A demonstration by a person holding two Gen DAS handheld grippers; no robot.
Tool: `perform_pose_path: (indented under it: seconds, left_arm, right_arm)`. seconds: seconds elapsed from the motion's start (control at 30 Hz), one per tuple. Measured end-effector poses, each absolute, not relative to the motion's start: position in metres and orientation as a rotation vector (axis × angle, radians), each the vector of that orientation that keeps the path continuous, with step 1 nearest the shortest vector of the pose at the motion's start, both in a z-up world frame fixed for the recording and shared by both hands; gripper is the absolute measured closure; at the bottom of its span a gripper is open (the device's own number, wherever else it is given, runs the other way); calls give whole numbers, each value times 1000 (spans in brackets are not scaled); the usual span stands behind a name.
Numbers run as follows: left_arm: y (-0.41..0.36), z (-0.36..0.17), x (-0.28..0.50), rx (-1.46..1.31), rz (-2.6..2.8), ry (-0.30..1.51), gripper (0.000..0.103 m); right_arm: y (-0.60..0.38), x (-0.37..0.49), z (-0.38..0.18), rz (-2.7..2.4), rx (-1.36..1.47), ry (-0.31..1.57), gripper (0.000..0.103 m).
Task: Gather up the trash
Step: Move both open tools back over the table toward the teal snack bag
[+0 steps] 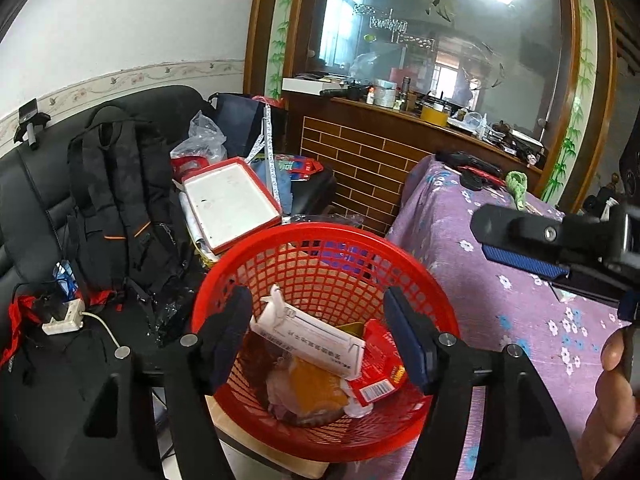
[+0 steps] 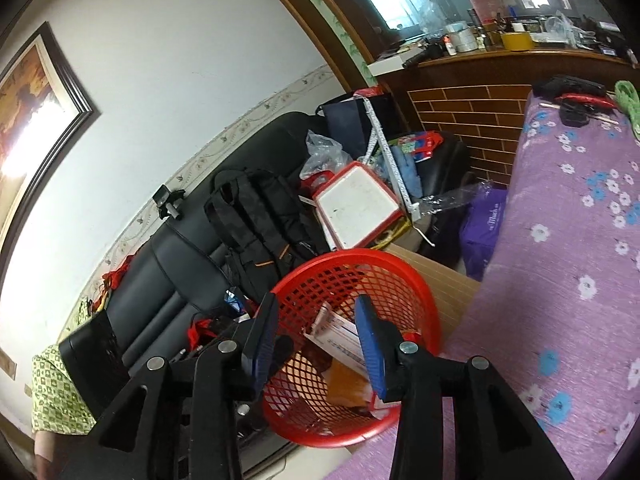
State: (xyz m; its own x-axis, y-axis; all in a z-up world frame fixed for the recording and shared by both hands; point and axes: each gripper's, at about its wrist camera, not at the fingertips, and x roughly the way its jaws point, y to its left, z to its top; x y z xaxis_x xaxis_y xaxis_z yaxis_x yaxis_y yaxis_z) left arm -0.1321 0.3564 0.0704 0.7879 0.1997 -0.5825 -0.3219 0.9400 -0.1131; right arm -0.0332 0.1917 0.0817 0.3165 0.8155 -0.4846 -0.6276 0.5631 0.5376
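A: Largest first?
B: Black sofa (image 1: 36, 208) along the wall, piled with clutter. Purple flowered cloth (image 1: 480, 264) over the table on the right.
A: On the sofa?
B: Black backpack (image 1: 120, 200) leaning upright, red-rimmed white tray (image 1: 232, 204) tilted just beside it.
A: And the trash?
B: All inside the red mesh basket (image 1: 320, 248), wedged between sofa and table. White carton (image 1: 316, 336) tilted across the top, red wrapper (image 1: 378, 372) touching its right end, orange packet (image 1: 316, 388) lower down.
A: Grippers?
B: Left gripper (image 1: 320, 332) poised above the basket, jaws spread wide, holding nothing. Right gripper (image 2: 320, 344) likewise above the basket (image 2: 360, 264), jaws apart and empty, carton (image 2: 340, 340) visible between them.
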Motion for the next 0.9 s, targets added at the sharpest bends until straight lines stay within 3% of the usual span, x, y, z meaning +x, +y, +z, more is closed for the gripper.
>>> perform_pose_path:
  seconds: [0.33, 0.9]
  left_arm:
    - [302, 79, -117, -138, 193, 622, 34]
    - [126, 71, -51, 17, -92, 755, 29]
  right_arm:
    - [110, -16, 74, 806, 310, 785, 61]
    - [-100, 44, 50, 383, 365, 755, 56]
